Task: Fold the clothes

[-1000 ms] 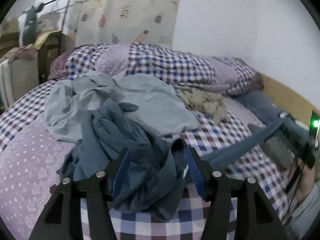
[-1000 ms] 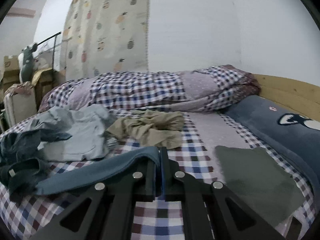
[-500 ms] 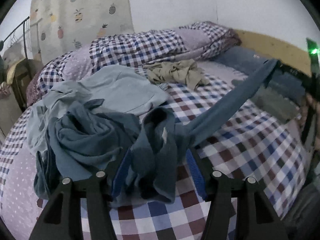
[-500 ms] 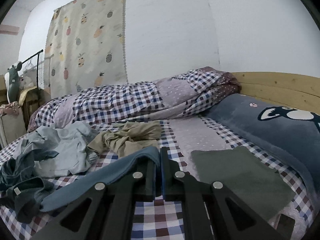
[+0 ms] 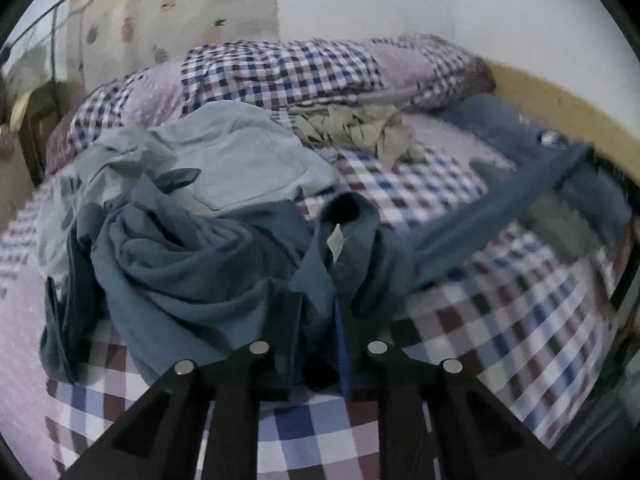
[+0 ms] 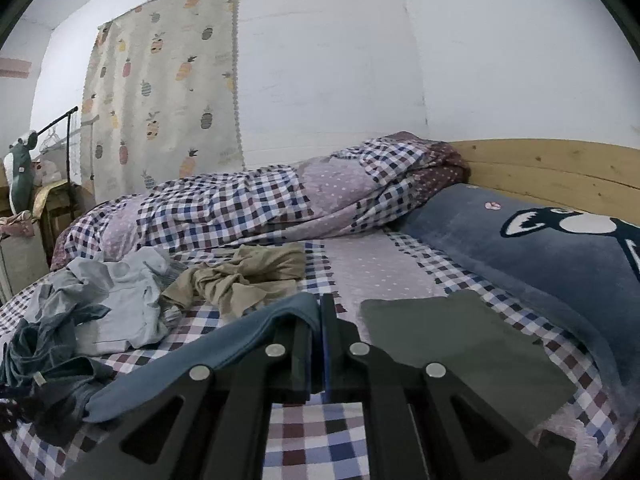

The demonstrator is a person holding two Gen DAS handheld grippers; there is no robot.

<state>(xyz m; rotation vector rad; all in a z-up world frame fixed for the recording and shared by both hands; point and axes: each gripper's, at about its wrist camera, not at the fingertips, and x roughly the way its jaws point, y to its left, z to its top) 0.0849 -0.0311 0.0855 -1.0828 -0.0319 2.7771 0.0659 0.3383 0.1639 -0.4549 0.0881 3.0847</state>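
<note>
Two hand-held grippers now hold one crumpled dark teal cotton shirt (image 5: 192, 272) over the checked and dotted bed cover (image 5: 500, 320). The left hand-held gripper (image 5: 318, 344), whose fingers stood apart around a bunch of this cloth half a second and a full second ago, has drawn them together onto the fabric near the collar with its white label (image 5: 335, 242). The right hand-held gripper (image 6: 316, 344) remains clamped on the cuff end of a long sleeve (image 6: 224, 348), as in both earlier views. From the left wrist the sleeve runs as a taut band (image 5: 500, 212) up and to the right, while the body of the shirt lies heaped on the bed, touching a pale grey-blue shirt (image 5: 240, 160) behind it. A tangled khaki garment (image 6: 244, 276) lies farther back, and a flat dark green folded piece (image 6: 460, 340) rests beside a navy plush pillow (image 6: 540, 248). With both ends secured, the shirt appears ready to be lifted and spread flat; folding proper is judged not yet begun. Motion blur softens the right side of the left view.
</note>
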